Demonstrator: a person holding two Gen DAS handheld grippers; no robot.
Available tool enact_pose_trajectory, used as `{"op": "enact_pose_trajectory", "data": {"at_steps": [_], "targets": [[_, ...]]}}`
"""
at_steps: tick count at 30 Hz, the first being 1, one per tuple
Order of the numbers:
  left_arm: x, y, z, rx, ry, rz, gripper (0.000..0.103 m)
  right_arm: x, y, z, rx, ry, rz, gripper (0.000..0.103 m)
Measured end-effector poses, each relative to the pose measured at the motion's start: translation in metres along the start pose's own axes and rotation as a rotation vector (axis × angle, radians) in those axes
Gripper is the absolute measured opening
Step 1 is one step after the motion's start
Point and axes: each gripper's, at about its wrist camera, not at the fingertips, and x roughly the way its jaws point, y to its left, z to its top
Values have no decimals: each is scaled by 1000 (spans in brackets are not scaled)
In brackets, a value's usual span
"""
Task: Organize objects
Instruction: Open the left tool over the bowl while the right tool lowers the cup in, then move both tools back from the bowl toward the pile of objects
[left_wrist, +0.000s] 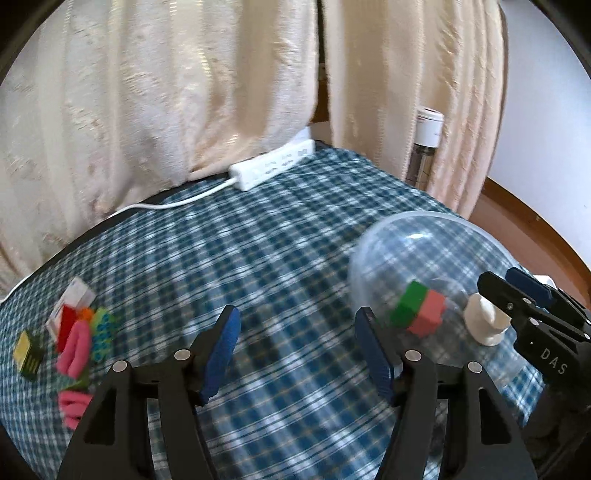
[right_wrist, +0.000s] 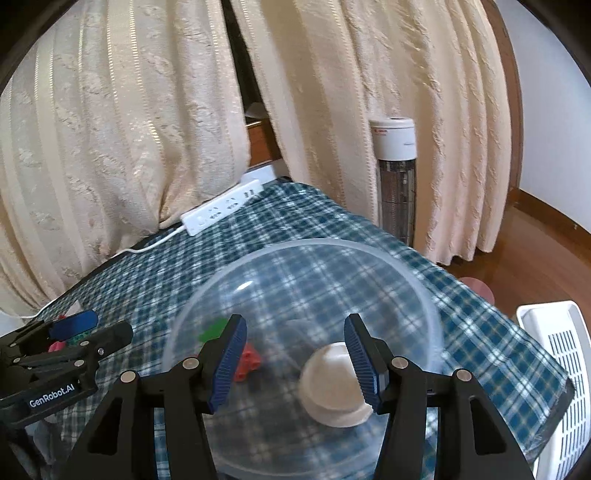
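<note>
Bench covered in blue-white plaid cloth, cream curtain behind, white power strip at the far edge with its cord trailing left. Clear bowl sits on the right part of the bench. Inside it: a green block touching a pink-red block, and a white knob-shaped piece nearer the right side. Left tool spread, nothing between its pads, over bare cloth; the bowl lies just right of its right finger, the two blocks just beyond that fingertip. Right tool also spread, over the bowl; the white piece sits low between the pads, close against the right pad, but whether it touches I cannot tell; no pinch visible. Red block shows just behind the left pad in the right wrist view, green one further left, both blurred. Pile of loose items on the left of the bench, well apart from the bowl: pink, red, green and yellow pieces plus a white one, shapes soft with blur. White slatted basket off the bench's right edge. Tall white-topped appliance stands by the curtain
</note>
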Motion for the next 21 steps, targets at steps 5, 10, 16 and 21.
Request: {"op": "enact_pose_trajectory", "data": {"at_steps": [5,10,16,21], "targets": [[-8,25,-10,-36,-1,32,66,4,20,-1,-28,9,25,58],[-14,50,-17,-77,-5,59,66,6,45,-4,-58,17,53,58],[-17,77,-25,-125,-1,79,67,10,72,-7,-98,35,77,58],[-20,94,-31,-146,-1,86,67,13,96,-11,-135,52,103,58]]}}
